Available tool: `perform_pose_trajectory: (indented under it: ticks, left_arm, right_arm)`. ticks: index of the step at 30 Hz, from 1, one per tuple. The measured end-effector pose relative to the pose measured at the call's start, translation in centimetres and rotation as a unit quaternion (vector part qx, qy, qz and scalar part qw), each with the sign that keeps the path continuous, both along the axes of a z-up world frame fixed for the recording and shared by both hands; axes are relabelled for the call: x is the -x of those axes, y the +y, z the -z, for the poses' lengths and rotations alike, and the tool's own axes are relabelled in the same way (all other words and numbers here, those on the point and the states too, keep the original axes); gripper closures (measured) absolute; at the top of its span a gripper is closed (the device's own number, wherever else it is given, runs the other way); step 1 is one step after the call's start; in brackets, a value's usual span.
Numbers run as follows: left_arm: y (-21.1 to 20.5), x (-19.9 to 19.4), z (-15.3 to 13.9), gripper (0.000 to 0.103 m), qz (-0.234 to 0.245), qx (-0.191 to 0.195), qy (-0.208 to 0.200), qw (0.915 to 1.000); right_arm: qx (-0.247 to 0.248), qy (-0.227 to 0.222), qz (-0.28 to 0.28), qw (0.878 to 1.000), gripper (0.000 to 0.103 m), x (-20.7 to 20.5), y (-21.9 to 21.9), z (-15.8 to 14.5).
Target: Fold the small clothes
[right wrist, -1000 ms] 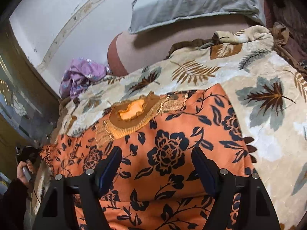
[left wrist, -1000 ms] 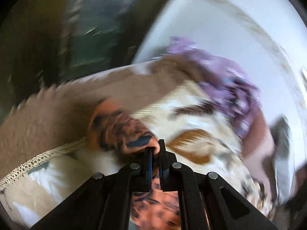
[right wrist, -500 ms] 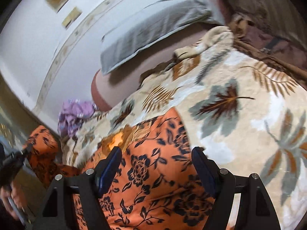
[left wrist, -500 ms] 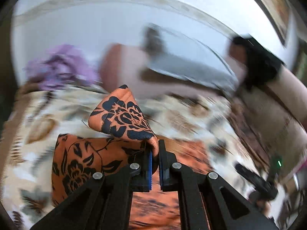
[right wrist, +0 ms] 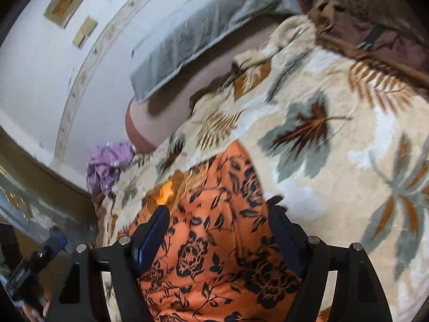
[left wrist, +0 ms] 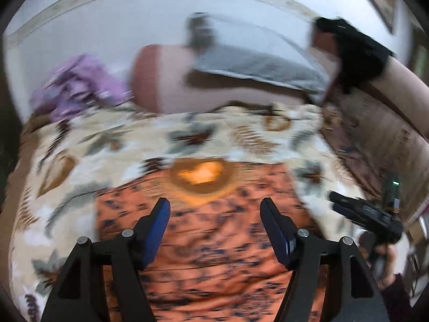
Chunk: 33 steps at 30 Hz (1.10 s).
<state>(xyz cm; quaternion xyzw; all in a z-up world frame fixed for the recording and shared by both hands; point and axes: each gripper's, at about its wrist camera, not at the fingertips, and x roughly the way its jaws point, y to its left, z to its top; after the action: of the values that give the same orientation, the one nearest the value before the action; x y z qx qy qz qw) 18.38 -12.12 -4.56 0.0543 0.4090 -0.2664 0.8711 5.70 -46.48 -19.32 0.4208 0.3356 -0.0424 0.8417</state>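
A: Status of left gripper (left wrist: 214, 212)?
B: Jaws have just been opening; they stand wide, gripping nothing, above the orange floral garment (left wrist: 214, 247).
A: Right gripper (right wrist: 218, 221)?
B: Jaws wide apart, empty. The garment lies flat on the leaf-print blanket (right wrist: 335, 161).

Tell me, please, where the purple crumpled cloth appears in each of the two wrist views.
Left wrist: purple cloth, upper left, against the wall.
Right wrist: purple cloth, left of centre, at the blanket's far edge.
Shared landmark: the grey pillow.
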Motion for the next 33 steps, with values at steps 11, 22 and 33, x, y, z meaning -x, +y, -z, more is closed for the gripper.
perform_pose_trajectory:
  ticks: [11,22,33]
  left_arm:
    - [13.4,-5.8,9.2,0.033,-0.177,-0.057,0.062,0.9805]
    - [10.7,-6.1,13.2,0.033,-0.162,-0.139,0.06,0.975]
    - [6.9,-4.7,16.2,0.033,-0.104,-0.205,0.08,0.9699]
  right_arm:
    - [0.001,0.071,-0.059,0.996,0.028,-7.0,1.9,6.0]
    - [0.137,0.041,-0.108,0.984,0.089,-7.4,6.6,2.6]
    - [0.09,0.122,-0.065,0.986,0.083,-7.2,2.8,5.5]
